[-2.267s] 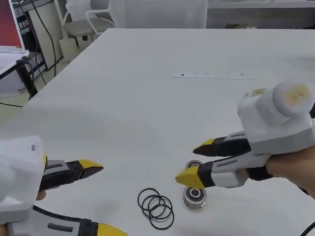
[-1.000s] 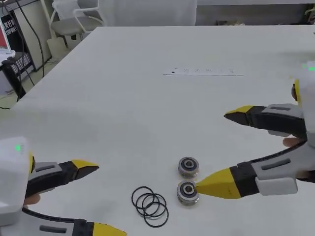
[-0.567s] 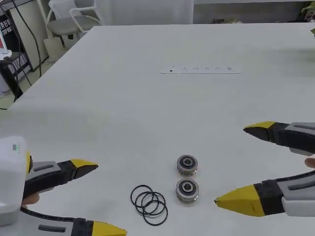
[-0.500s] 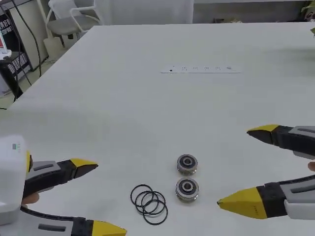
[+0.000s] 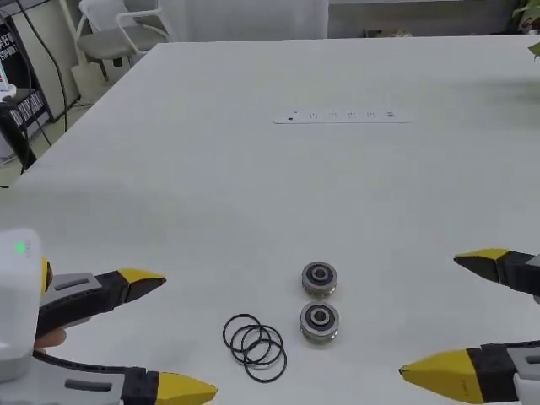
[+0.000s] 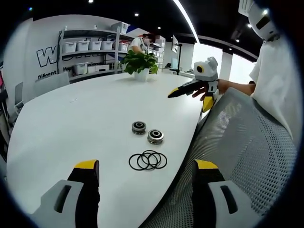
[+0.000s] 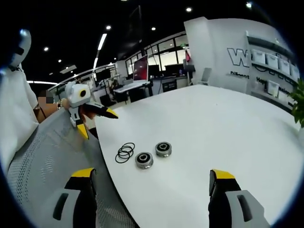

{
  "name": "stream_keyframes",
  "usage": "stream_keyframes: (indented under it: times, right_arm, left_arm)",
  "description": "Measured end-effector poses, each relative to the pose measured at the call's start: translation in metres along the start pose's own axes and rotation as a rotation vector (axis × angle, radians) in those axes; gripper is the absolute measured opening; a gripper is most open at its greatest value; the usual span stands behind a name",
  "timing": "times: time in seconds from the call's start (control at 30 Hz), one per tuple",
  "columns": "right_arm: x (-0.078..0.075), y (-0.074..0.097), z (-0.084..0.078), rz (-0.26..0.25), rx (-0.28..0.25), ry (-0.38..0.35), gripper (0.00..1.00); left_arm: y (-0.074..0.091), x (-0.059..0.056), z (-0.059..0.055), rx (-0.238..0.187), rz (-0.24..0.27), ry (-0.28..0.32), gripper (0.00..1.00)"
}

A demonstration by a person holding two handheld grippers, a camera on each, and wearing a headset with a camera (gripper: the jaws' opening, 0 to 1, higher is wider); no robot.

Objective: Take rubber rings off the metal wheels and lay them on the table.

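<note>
Head view. Two metal wheels (image 5: 319, 321) standing one behind the other on the white table (image 5: 253, 186), touched by nothing. Just left of the wheels, black rubber rings (image 5: 255, 347) lying flat in a loose overlapping cluster. Well right of the wheels, the right gripper (image 5: 432, 314), jaws spread wide and empty. A second ago its lower tip was at the nearer wheel, so withdrawn since. Well left of the wheels, the left gripper (image 5: 173, 335), likewise spread, empty and barely shifted.

Left gripper view. Between parted jaws, rings nearer than the wheels; wheel grooves apparently bare.

Right gripper view. Wheels ahead between wide jaws, rings just left of them.

Judging from the retreat and the bare-looking wheels: stripping probably finished, only a check for any leftover ring remaining.
</note>
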State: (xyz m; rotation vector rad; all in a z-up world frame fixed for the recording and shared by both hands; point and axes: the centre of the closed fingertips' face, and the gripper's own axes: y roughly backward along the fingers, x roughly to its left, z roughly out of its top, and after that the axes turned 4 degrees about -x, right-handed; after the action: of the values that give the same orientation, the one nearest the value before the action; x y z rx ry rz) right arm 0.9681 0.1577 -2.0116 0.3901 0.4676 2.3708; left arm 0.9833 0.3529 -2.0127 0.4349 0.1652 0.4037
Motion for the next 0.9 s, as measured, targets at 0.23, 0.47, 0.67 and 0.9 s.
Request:
stream_keyframes:
  times: [0.23, 0.47, 0.67, 0.9]
  right_arm:
    - [0.000, 0.000, -0.011, -0.012, 0.016, -0.023, 0.99]
    - [-0.002, 0.000, -0.019, -0.028, 0.030, -0.038, 0.99]
    - [-0.003, 0.001, -0.021, -0.044, 0.029, -0.050, 0.97]
    - [-0.002, 0.001, -0.024, -0.053, 0.036, -0.066, 0.97]
  left_arm:
    - [0.000, 0.000, 0.001, -0.005, 0.001, 0.003, 0.78]
    - [0.000, 0.000, 0.001, -0.006, 0.000, 0.003, 0.78]
    - [0.000, 0.000, 0.001, -0.009, -0.001, 0.004, 0.78]
    - [0.000, -0.001, 0.001, -0.008, -0.005, 0.006, 0.78]
